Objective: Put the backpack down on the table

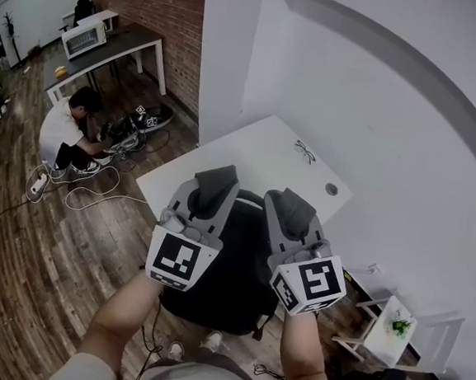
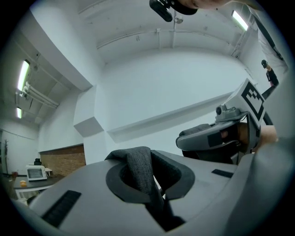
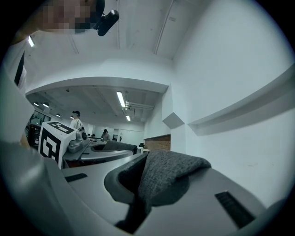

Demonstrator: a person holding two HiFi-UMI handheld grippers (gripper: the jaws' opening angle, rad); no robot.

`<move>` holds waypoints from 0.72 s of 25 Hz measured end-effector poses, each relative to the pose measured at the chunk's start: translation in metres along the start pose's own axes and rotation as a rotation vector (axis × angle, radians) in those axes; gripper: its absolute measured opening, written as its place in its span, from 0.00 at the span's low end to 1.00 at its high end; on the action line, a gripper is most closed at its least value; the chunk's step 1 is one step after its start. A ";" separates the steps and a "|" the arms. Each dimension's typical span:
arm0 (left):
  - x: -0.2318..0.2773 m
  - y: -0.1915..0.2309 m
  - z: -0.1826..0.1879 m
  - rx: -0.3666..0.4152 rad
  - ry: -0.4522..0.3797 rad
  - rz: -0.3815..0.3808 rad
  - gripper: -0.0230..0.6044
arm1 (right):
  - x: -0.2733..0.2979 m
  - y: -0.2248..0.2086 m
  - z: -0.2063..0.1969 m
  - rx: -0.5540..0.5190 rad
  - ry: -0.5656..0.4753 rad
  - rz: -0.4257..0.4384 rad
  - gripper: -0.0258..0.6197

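A black backpack (image 1: 232,271) hangs under both grippers, over the near edge of the white table (image 1: 258,150); its lower part reaches past that edge above the floor. My left gripper (image 1: 215,180) is shut on a dark grey shoulder strap (image 2: 139,171), which loops out of the jaws. My right gripper (image 1: 291,208) is shut on the other grey strap (image 3: 167,177) in the same way. The two grippers sit side by side, close together and pointing roughly level. Each shows in the other's view: the right gripper (image 2: 213,138) and the left gripper (image 3: 105,148).
A pair of glasses (image 1: 305,152) and a round cable hole (image 1: 331,188) are on the table's far part, by the white wall. A person (image 1: 67,131) crouches on the wooden floor at left among cables. A small white stand with a plant (image 1: 395,326) is at right.
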State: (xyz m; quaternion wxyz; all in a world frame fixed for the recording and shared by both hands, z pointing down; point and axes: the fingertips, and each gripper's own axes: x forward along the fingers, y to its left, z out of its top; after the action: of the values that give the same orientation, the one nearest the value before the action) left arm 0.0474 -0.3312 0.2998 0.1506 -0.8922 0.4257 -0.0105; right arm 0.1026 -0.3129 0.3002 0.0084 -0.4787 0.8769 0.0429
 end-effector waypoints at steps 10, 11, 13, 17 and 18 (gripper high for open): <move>0.038 0.011 -0.038 0.018 -0.009 0.032 0.11 | 0.033 -0.030 -0.043 -0.104 0.043 -0.002 0.10; 0.042 0.011 -0.042 0.016 -0.005 0.033 0.11 | 0.035 -0.033 -0.047 -0.109 0.048 -0.003 0.10; 0.047 0.011 -0.054 0.006 0.013 0.038 0.11 | 0.037 -0.038 -0.057 -0.116 0.061 -0.005 0.10; 0.058 0.010 -0.081 -0.016 0.063 0.053 0.11 | 0.046 -0.048 -0.082 -0.128 0.104 -0.006 0.10; 0.062 0.010 -0.088 -0.022 0.075 0.056 0.11 | 0.050 -0.051 -0.089 -0.133 0.116 -0.009 0.10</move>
State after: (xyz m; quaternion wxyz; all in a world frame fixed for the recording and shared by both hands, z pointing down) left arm 0.0663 -0.4074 0.3742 0.1248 -0.8805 0.4559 -0.0348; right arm 0.1204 -0.3899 0.3826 -0.0741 -0.4837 0.8690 0.0733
